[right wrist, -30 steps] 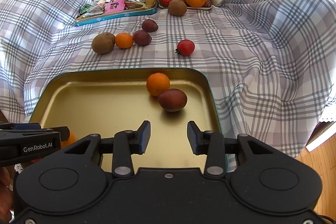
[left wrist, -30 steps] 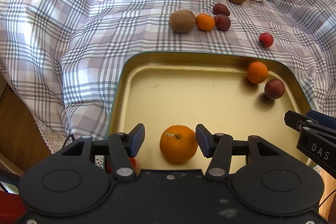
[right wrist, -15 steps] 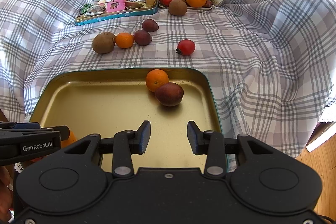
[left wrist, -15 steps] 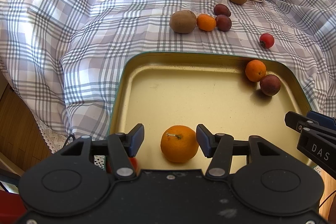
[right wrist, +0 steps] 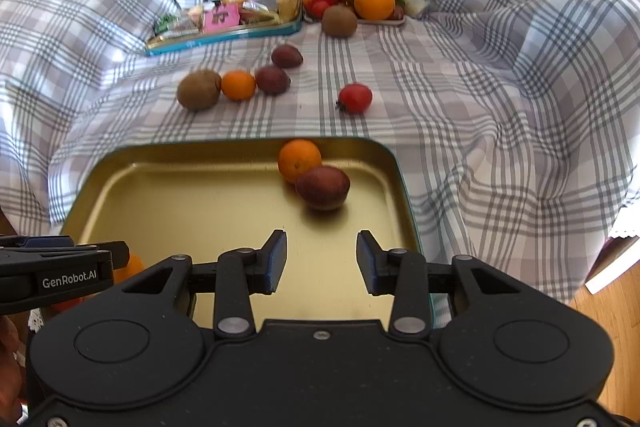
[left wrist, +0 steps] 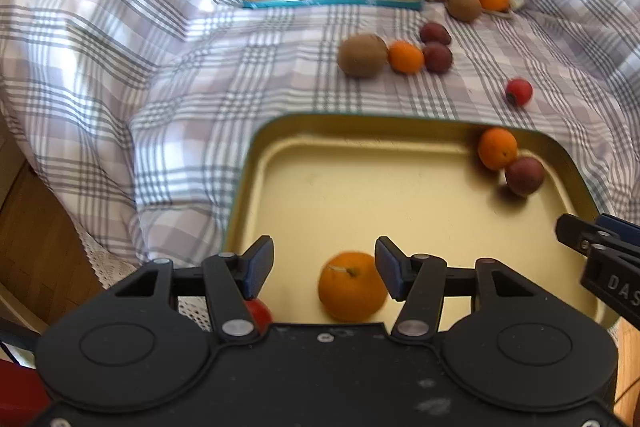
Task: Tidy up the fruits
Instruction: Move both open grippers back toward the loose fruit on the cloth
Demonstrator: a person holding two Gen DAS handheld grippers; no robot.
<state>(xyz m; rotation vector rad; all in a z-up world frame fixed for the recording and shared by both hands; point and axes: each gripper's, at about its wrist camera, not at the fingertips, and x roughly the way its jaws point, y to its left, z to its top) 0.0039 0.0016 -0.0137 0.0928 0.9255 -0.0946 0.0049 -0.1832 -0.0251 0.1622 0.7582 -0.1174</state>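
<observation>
— Between the left gripper's [left wrist: 324, 263] spread fingers, an orange [left wrist: 351, 287] lies released on the gold tray [left wrist: 280, 163].
— Right gripper [right wrist: 321, 259]?
— Open, empty; both have pulled back slightly.

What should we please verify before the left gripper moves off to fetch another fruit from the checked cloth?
1. Left gripper jaws open: ok.
2. Large orange released: cannot tell; it sits between the jaws on the shallow gold metal tray, nearer the right jaw.
3. Right gripper empty, jaws open: ok.
4. Small orange and dark purple fruit inside the tray's far corner: ok.
5. Brown kiwi on the cloth unobstructed: ok.
6. Red object beneath the left gripper: cannot tell.
</observation>
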